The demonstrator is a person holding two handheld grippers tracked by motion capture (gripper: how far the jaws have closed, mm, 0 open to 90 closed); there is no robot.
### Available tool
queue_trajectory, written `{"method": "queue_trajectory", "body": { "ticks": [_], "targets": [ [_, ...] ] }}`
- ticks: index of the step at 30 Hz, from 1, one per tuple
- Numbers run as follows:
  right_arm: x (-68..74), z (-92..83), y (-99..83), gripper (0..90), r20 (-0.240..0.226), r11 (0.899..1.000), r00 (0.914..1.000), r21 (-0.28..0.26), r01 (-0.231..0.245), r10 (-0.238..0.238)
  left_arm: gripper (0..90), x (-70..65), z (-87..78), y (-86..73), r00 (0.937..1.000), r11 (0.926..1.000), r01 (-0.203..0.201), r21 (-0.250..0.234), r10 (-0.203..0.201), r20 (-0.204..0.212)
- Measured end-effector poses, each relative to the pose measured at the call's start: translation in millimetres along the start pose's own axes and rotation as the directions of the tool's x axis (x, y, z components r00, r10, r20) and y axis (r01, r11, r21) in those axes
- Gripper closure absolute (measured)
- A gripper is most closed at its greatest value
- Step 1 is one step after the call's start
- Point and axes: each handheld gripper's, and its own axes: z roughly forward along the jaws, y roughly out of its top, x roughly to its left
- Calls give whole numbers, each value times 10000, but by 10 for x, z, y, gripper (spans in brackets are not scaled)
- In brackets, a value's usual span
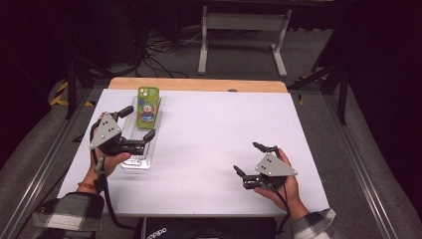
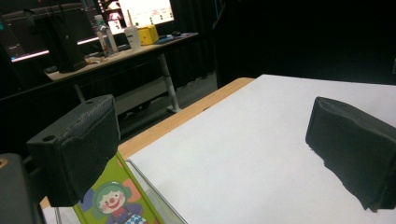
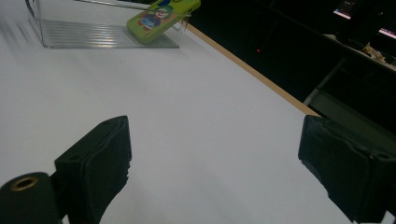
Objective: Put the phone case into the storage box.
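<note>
At the left of the high view, the left tool (image 1: 134, 124) hangs released, jaws spread wide, over the clear tray (image 1: 130, 162). The green phone (image 1: 148, 104) leans at the tray's far end, its top over the rim, just beyond the jaws. The right tool (image 1: 249, 158) waits at lower right, also released, over bare worktop (image 1: 214, 129). A risk, as I judge it: a jaw clipping the light tray could slide it and tip the propped phone flat.

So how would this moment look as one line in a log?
left gripper: open, over tray | right gripper: open, apart | phone: leaning on tray end, unheld
</note>
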Motion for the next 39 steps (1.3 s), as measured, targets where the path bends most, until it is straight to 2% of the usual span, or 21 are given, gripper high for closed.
{"method": "queue_trajectory", "body": {
  "ticks": [7, 15, 16, 17, 29, 30, 31, 33, 39],
  "targets": [
    [6, -4, 5, 103, -32, 10000, 10000, -13, 18, -18, 30, -70, -13, 10, 9998, 9998, -183, -21, 184, 105],
    [17, -2, 11, 102, -50, 10000, 10000, -46, -23, 23, 31, -124, -49, 20, 9996, 9998, -187, -118, 190, 219],
    [18, -3, 11, 102, -49, 10000, 10000, -47, -34, 34, 32, -123, -53, 23, 9993, 9994, -313, -147, 315, 205],
    [19, -4, 12, 102, -45, 10000, 10000, -50, -23, 23, 32, -141, -58, 22, 9994, 9997, -223, -128, 226, 264],
    [29, -2, 18, 102, -65, 10000, 10000, -97, -13, 12, 35, -216, -104, 28, 9986, 9993, -333, -188, 340, 399],
    [31, -3, 19, 101, -64, 10000, 10000, -97, -13, 12, 35, -216, -110, 28, 9983, 9990, -430, -151, 436, 377],
    [32, -5, 19, 101, -64, 9999, 10000, -105, -14, 13, 35, -234, -111, 21, 9985, 9994, -306, -161, 313, 455],
    [35, -10, 24, 100, -72, 9999, 10000, -148, -43, 42, 35, -254, -117, 23, 9979, 9988, -463, -168, 470, 453],
    [14, -23, 35, 93, -37, 9995, 9998, -264, -186, 185, 36, -310, -135, -5, 9982, 9992, -315, -246, 327, 500]
  ]
}}
